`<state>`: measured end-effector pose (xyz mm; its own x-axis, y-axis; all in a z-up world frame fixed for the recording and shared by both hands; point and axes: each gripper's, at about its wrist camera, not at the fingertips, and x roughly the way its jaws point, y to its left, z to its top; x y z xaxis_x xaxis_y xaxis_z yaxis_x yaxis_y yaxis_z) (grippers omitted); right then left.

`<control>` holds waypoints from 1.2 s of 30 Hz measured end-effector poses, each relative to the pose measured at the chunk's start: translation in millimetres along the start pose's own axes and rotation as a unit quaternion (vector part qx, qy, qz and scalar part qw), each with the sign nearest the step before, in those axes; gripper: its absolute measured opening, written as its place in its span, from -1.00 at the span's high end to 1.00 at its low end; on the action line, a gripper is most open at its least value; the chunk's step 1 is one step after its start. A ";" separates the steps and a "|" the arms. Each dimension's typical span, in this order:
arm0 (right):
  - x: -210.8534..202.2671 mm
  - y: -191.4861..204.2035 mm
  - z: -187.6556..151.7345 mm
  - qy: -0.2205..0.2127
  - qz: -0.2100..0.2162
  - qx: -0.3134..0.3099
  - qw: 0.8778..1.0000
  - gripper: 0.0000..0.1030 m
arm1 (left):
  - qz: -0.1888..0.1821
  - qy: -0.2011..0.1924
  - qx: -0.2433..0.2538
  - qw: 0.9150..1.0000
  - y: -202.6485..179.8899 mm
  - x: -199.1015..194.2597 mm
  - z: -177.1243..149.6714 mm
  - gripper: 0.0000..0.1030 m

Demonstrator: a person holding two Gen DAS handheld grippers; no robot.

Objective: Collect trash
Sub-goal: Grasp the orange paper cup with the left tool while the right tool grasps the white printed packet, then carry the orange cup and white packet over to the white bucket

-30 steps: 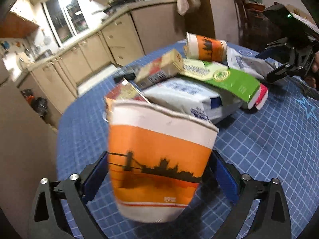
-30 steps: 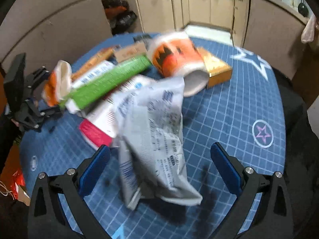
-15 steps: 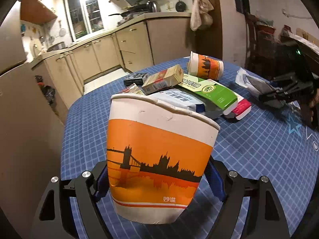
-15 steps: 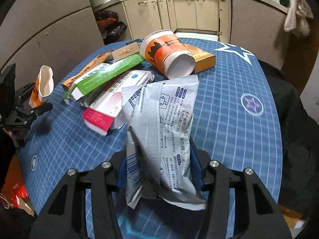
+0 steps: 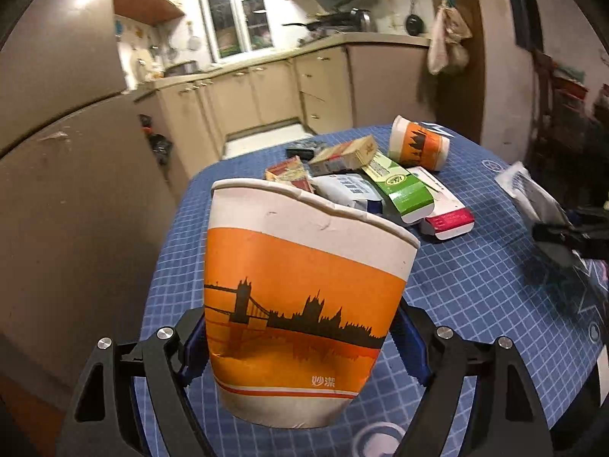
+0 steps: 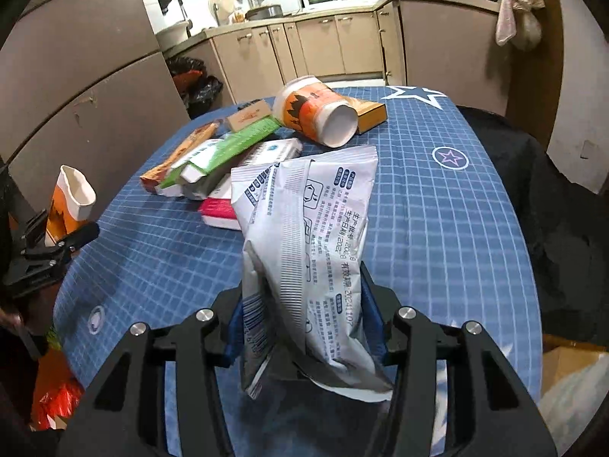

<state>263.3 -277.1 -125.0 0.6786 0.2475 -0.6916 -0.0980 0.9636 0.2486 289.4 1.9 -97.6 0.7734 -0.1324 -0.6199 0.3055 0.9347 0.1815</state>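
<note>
Left wrist: left gripper [image 5: 300, 346] clamps orange cup [image 5: 300, 289] upright, rim up; right gripper [image 6: 304, 320] pinches white wrapper [image 6: 304, 228] lengthwise up.

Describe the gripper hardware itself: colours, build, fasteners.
Both match: left gripper and right gripper have matte black angular linkage arms with cut-out openings, round silver screw heads at the pivots, and blue finger pads. No cables, markings or sleeves visible.

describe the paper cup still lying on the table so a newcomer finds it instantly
On the blue grid-patterned tablecloth, look at the litter pile's far end. The orange-and-white paper cup lies tipped on its side, open mouth facing the camera, against a flat yellow-brown carton; it is the only round item there.
</note>
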 end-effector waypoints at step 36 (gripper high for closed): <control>-80.9 29.7 -50.3 -0.074 -0.052 0.019 0.996 0.07 | 0.051 -0.074 -0.005 0.996 -89.8 -68.0 1.9 -0.56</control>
<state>168.9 -263.4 -95.8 0.7841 0.1261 -0.6077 0.0040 0.9781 0.2081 210.4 -73.7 -70.3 0.8737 -0.0823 -0.4795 0.2161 0.9487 0.2309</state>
